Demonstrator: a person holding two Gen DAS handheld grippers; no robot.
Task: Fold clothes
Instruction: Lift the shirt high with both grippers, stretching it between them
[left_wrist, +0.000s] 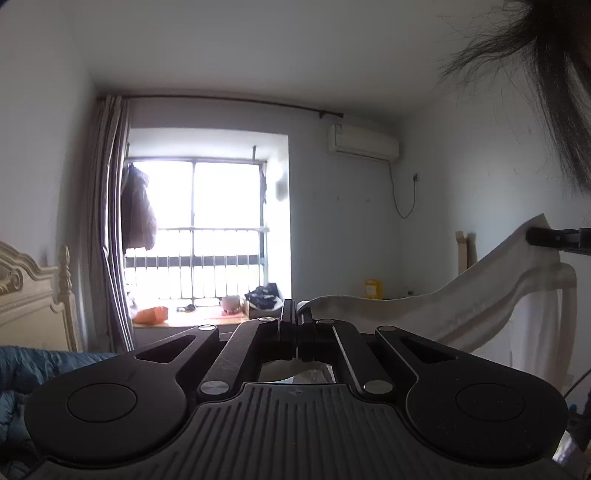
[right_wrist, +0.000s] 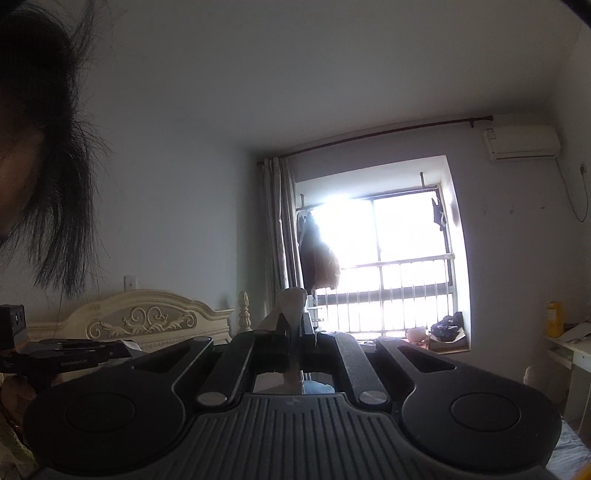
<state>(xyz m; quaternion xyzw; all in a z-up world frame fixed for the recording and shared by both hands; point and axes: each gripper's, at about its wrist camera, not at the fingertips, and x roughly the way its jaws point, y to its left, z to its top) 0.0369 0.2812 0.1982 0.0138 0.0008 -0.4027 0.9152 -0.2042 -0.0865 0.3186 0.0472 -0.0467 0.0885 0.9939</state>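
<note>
white garment (left_wrist: 480, 295) is up in the air, well above the bed (left_wrist: 33, 365), stretched between the two grippers. left gripper (left_wrist: 296, 314): fingers together, clamped on one edge of the cloth. right gripper (right_wrist: 293, 325): fingers together, pinching a bunched corner of the same cloth, which pokes up above the tips. in the left wrist view the right gripper sits higher than the left one, with the cloth rising toward it and a loose panel hanging below.

progress, as a judgement: early. garment is lifted and spread by two points; no fold crease visible, nothing laid flat. no folded pile in view.

left to do: lay it on the bed, make the folds, set it aside. other clothes to fold: cannot tell.
</note>
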